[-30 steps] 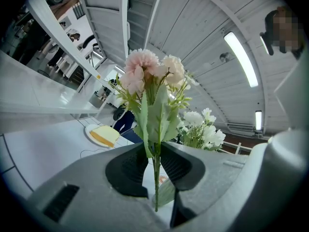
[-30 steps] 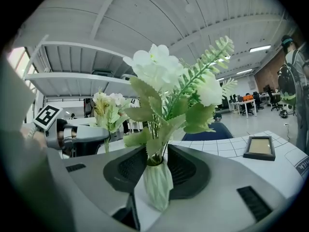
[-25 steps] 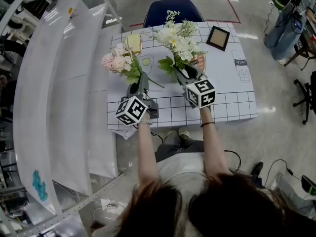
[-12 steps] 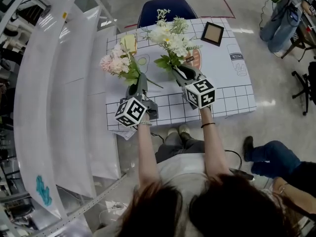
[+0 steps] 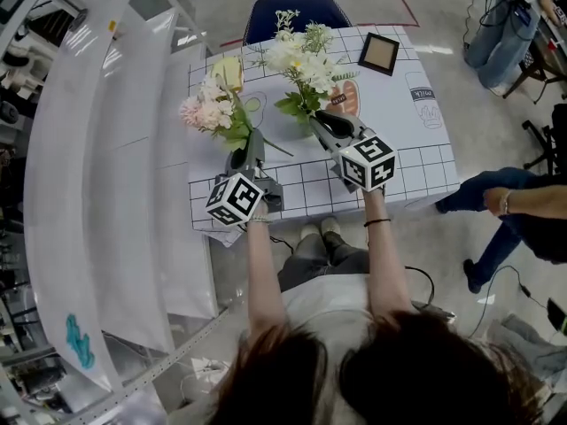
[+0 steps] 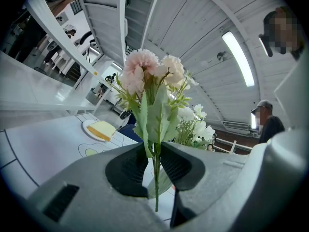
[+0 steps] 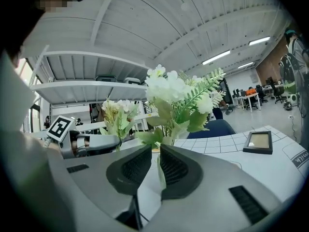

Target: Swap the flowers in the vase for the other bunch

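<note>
My left gripper [image 5: 246,153] [image 6: 155,151] is shut on the green stems of a pink bunch [image 5: 208,113] [image 6: 149,74], held upright over the table's left side. To its right, my right gripper [image 5: 321,124] [image 7: 155,151] is shut low on a white bunch with green fern leaves [image 5: 299,58] [image 7: 176,93] that stands up from the jaws. The white bunch [image 6: 195,124] also shows behind the pink one. A pale glassy shape [image 6: 161,182] behind the pink stems may be the vase. In the head view the vase is hidden by the right gripper and the leaves.
The gridded white table [image 5: 416,149] carries a framed picture [image 5: 379,53] [image 7: 259,142] at the back right and a plate with a yellow slice [image 5: 229,73] [image 6: 100,129] at the back left. A blue chair [image 5: 292,11] stands behind. White shelves [image 5: 106,149] run along the left. A person [image 5: 514,211] walks on the floor at right.
My right gripper with the white bunch has shifted slightly to the right. The left gripper holds still. A person has walked across the floor on the right.
</note>
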{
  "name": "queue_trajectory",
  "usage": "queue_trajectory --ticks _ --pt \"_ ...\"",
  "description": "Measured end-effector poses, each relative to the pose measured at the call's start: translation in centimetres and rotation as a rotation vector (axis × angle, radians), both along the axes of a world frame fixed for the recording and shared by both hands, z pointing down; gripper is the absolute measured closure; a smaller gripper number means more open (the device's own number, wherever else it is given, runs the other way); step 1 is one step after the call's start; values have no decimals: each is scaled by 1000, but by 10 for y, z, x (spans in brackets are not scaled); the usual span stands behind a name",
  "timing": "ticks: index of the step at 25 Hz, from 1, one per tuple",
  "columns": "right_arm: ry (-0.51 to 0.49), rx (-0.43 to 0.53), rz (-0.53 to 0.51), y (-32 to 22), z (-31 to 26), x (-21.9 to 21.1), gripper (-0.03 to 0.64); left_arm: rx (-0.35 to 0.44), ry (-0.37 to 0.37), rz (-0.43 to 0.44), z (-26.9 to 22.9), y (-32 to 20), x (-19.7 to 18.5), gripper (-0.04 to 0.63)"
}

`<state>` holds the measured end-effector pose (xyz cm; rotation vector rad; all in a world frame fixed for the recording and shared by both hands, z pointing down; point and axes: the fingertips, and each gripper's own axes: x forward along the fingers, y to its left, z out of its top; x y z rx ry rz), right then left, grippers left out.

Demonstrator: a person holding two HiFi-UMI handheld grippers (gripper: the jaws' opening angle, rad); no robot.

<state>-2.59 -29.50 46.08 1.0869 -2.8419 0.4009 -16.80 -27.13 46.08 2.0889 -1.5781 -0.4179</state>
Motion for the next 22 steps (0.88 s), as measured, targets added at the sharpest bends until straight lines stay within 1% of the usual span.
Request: queue_trajectory --ticks 6,11,22 --pt "-37 5 -30 3 -9 1 583 4 -1 6 0 2 3 520" --pt "-48 13 -55 6 -19 0 598 12 -1 8 -3 3 2 520" --pt "-75 36 -71 7 -33 6 607 28 -6 6 -8 5 2 520"
